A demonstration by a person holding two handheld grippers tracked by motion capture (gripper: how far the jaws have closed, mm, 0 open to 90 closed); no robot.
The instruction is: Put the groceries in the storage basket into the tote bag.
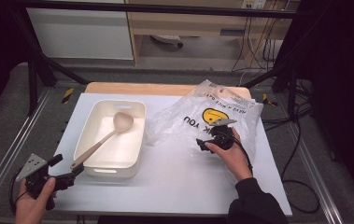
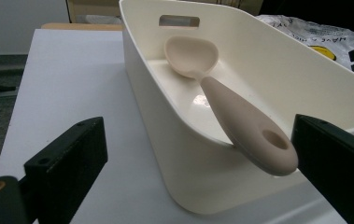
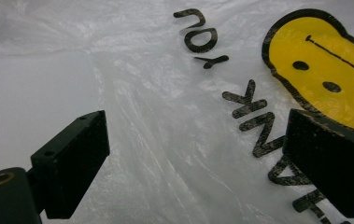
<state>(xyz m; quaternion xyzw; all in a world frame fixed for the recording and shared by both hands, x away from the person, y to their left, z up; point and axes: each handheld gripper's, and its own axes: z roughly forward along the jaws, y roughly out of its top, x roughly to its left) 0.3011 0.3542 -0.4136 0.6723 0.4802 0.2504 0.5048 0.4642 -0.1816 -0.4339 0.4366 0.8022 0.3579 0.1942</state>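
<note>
Beige silicone spoon handle [image 2: 254, 135] sits between your released left claw [image 2: 202, 158]; close squarely. Right claw [image 3: 198, 163], released, hovers over the clear plastic bag [image 3: 174, 116].

White table [image 1: 174, 182], dangling cables [image 1: 263, 44]

Spoon [image 1: 114, 128] lies in the tub [image 1: 90, 121], bag [image 1: 212, 114] right of it.
</note>
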